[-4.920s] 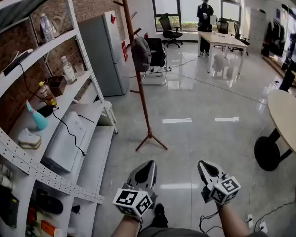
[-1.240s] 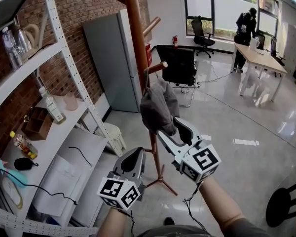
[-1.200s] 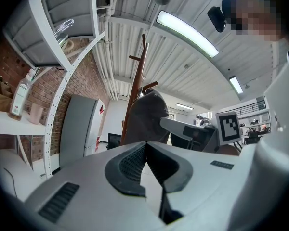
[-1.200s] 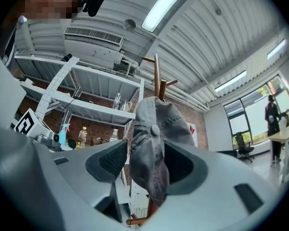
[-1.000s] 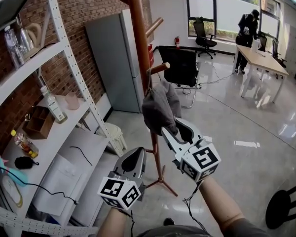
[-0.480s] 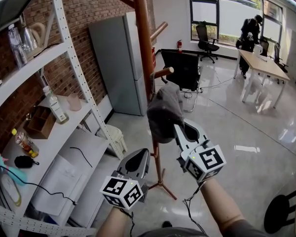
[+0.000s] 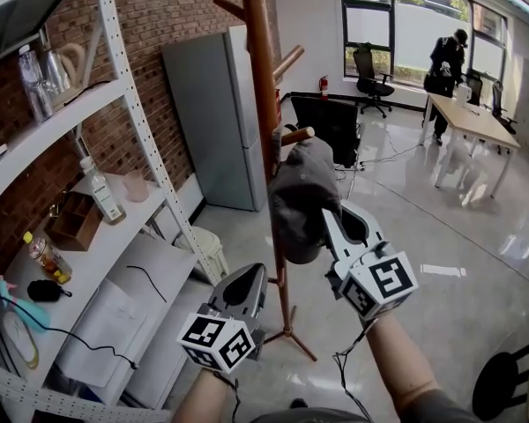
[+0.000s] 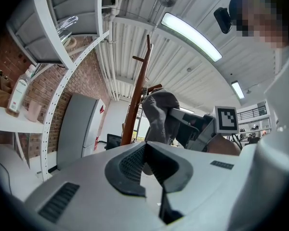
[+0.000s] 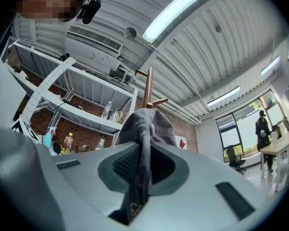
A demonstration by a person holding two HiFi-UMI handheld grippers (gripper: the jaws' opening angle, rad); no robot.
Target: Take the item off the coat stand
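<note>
right tongs [image 7: 331, 223] just closed on grey cap [image 7: 300, 192] by coat stand [image 7: 260, 77]

Bright daylight, floor [image 7: 463, 236] glare; strong fisheye warp at edges.

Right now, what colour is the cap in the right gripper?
Dark grey cap, clearest in the head view.

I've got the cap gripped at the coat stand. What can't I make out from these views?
- Whether the cap hangs on the peg or is clear of it: in the head view, the cap's crown covers the contact.
- The coat stand: its top is cut off by the head view's upper edge.
- The print on the fabric pinched in the right tool: in the right gripper view, mostly buried between the jaws.
</note>
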